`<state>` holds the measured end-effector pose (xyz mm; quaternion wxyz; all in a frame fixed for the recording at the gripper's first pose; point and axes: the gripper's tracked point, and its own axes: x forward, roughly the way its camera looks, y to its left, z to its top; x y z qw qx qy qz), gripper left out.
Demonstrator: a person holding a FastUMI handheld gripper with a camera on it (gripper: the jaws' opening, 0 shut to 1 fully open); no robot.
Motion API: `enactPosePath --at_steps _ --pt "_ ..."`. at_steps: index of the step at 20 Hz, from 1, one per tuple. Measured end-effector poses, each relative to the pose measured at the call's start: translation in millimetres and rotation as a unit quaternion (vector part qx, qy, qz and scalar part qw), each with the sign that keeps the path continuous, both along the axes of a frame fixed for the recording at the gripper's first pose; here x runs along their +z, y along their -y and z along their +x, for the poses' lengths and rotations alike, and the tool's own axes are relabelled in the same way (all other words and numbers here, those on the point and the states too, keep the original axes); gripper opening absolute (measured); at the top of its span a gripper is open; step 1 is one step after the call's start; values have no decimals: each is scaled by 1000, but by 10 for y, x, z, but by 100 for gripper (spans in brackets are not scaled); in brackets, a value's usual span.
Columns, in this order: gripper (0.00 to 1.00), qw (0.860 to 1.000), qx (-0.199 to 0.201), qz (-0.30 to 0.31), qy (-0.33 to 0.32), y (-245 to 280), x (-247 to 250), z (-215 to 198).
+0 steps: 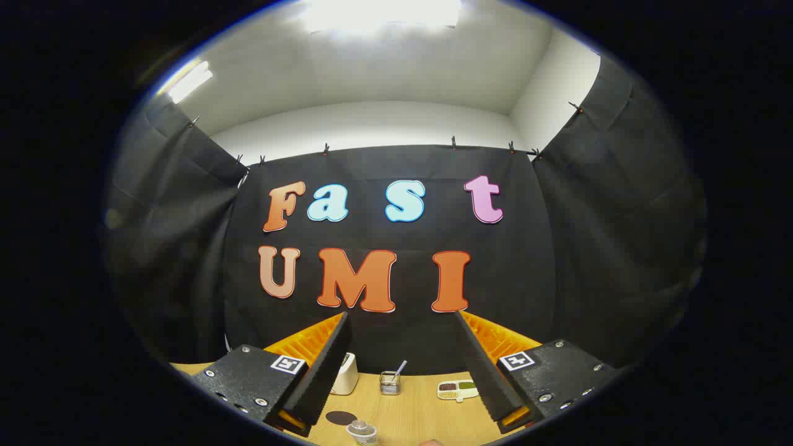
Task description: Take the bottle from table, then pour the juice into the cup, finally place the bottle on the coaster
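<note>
Gripper view: the gripper (401,365) hangs above a wooden table (427,415), fingers spread wide and holding nothing. Below and between them, at the table's near edge, stands the bottle (361,430), capped, with a dark round coaster (341,417) just beside it. Descending off-centre could knock the bottle over, or nudge it onto the coaster.

Clear-capped bottle (361,430) upright — dark round coaster (341,417) beside.

Along the worktop's (421,415) back edge stand a canister (344,374), a glass cup (389,383) and a dish (458,389), left to right. Nearer the front, a coaster (341,417) lies just left of the bottle (362,431).
</note>
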<state>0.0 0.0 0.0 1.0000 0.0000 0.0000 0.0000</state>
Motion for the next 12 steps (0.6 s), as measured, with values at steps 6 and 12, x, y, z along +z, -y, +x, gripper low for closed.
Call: enactPosePath --at_steps 6,12 --pt "98 1000 2 0 0 -35 27 -11" --pt "98 1000 12 -17 -9 -150 -55 -27"
